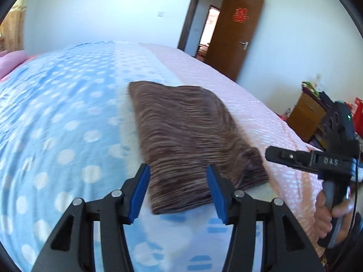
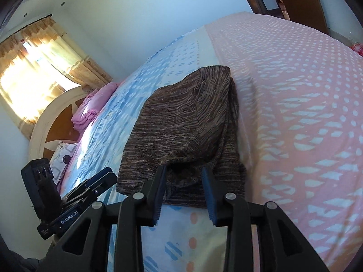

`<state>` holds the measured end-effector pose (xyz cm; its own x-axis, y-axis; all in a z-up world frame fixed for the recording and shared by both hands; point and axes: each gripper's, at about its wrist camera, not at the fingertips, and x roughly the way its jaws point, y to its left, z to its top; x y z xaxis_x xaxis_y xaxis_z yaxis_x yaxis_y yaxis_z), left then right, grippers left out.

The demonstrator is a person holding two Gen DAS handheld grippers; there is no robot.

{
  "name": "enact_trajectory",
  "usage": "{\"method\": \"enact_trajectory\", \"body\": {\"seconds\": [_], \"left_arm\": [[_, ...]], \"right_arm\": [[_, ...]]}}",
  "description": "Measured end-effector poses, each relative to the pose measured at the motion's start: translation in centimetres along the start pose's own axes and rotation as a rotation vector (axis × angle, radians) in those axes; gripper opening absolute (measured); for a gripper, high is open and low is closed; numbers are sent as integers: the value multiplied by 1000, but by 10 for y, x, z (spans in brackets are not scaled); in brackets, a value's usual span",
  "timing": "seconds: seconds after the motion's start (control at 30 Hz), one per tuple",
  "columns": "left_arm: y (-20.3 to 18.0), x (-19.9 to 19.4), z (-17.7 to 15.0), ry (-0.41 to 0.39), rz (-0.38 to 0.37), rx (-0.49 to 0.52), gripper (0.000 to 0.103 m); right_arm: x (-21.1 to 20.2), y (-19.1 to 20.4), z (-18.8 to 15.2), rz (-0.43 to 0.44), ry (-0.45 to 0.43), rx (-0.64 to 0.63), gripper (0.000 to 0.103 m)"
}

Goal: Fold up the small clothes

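Up close in the left wrist view, the left gripper (image 1: 178,182) stands with its blue-padded jaws apart and nothing pinched; the near edge of the folded brown knit garment (image 1: 192,140) shows between them, and whether the pads graze it is hard to tell through the blur. That garment, a ribbed, streaky brown-and-tan knit, lies as a rough rectangle on the bed (image 1: 56,117), along the seam where the blue polka-dot cover meets the pink patterned one. At 3 o'clock the right gripper (image 1: 272,154) enters side-on, gripped by a hand (image 1: 329,206); its jaws cannot be read from this angle. Only this view gives the open wooden door (image 1: 236,34) at 1 o'clock and the wooden cabinet (image 1: 308,115) at 3 o'clock. The right wrist view shows the right gripper (image 2: 183,182) released too, its jaws parted over the garment's near hem (image 2: 188,122), which here looks rumpled, with a hump in the middle and a loose flap at its right. Only here appear the curtained window (image 2: 38,68) at 10 o'clock, the round white headboard (image 2: 52,122), the pink bedding (image 2: 93,108), and the left gripper (image 2: 99,179) at 8 o'clock, its tips cut off.
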<state>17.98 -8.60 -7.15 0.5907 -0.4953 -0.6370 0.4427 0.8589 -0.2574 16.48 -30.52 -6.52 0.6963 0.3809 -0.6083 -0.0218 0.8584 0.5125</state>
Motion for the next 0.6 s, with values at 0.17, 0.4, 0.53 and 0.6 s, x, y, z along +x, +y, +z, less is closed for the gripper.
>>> {"method": "enact_trajectory", "body": {"seconds": [0.17,0.4,0.53,0.6], "left_arm": [[13,5,-6,20,55,-10,54],[27,-15,-14,35,47,-42,54],[32,-19,-13,22,55,-32,54],[36,-20,-12,20,55,-40,54]], "right_arm": [[4,13,-7,28,-14,12,57],[44,19,-5,-160,67,-103,9],[36,1,-12,-178,63,-80,9],[21,-2,-16,-187,38,-101,9]]}}
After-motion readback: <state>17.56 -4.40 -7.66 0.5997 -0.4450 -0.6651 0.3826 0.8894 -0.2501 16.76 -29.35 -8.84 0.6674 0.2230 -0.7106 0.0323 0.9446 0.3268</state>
